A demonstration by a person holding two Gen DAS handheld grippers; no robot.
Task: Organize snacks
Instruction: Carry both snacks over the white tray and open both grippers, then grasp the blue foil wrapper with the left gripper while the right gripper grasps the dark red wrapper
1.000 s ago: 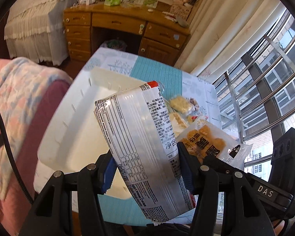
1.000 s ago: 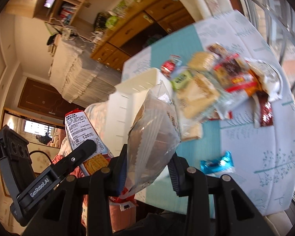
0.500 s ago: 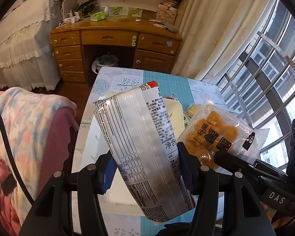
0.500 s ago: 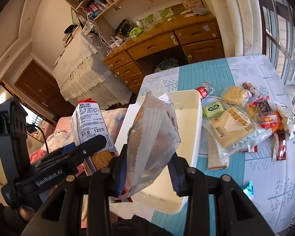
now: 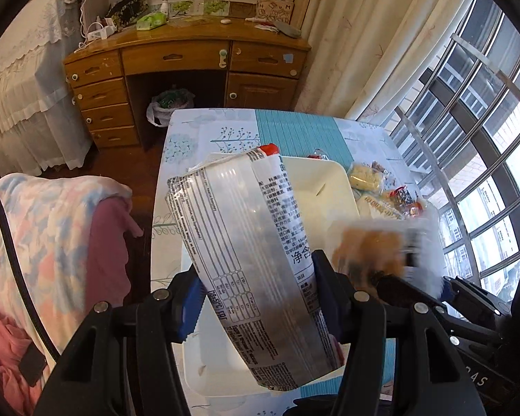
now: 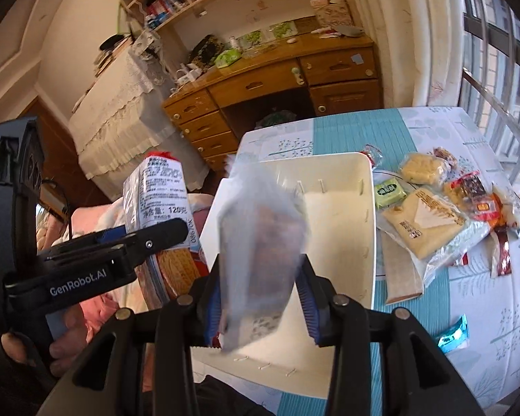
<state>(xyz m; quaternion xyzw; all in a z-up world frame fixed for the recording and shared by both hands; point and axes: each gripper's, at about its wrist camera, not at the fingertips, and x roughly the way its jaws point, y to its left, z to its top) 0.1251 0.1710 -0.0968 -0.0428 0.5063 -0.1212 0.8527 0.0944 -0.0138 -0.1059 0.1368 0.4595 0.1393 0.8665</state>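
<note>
The right gripper (image 6: 261,289) pinches a blurred clear snack bag (image 6: 260,242) above the white bin (image 6: 367,242). At left, the left gripper (image 6: 149,239) clamps a printed cracker pack (image 6: 156,187). Loose snacks (image 6: 433,204) lie right of the bin on the worktop (image 6: 485,312); a blue wrapper (image 6: 454,334) lies apart.

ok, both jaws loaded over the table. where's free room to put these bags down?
The white bin floor looks bare, bordered by its walls. Bare tablecloth lies at the near right, between the blue wrapper and the snack pile. The far teal strip toward the desk is free too. Right of the bin is crowded with packets.
</note>
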